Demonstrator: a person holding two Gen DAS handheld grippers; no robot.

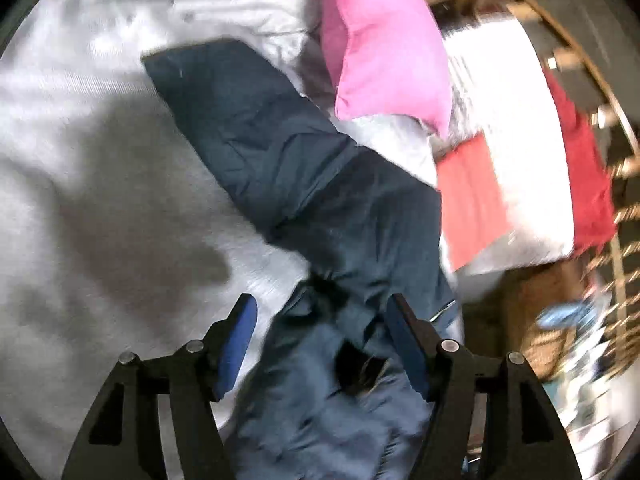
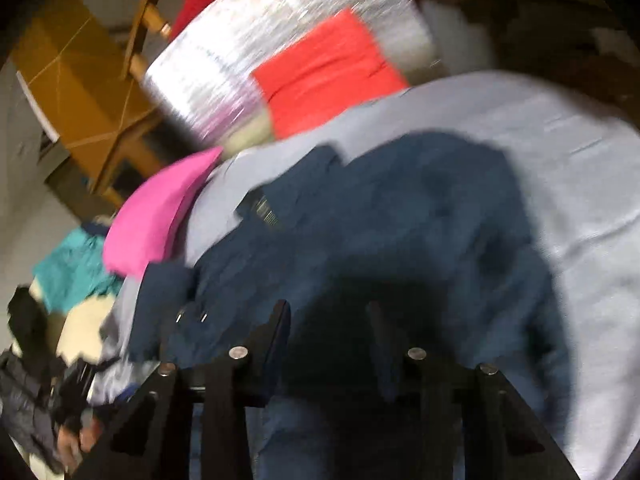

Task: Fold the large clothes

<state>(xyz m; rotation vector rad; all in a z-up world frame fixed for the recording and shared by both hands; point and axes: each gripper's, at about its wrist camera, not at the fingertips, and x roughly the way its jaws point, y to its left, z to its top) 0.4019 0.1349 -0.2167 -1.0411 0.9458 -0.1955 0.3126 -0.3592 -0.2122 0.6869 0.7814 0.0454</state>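
No container shows clearly; at the blurred right edge of the left wrist view stands something woven, maybe a basket [image 1: 560, 344], and its content I cannot tell.

The dark blue garment [image 1: 280, 152] lies on the bed, on a pale grey sheet [image 1: 80, 120]. It is crumpled, not flat. One long part stretches away to the far left, the wider part bunches near the camera. In the right wrist view the garment [image 2: 400, 220] is spread wider, with a small label near its far left edge.

The left hand-held gripper [image 1: 322, 320] stands open above the near part of the garment, and its blue pads do not press the cloth. The right hand-held gripper [image 2: 328, 312] is in shadow and blur; its fingers stand apart over the garment, and I cannot tell whether cloth is between them.

A pink pillow [image 1: 380, 40] lies at the far side of the bed, a white and red pillow [image 1: 500, 160] beside it.
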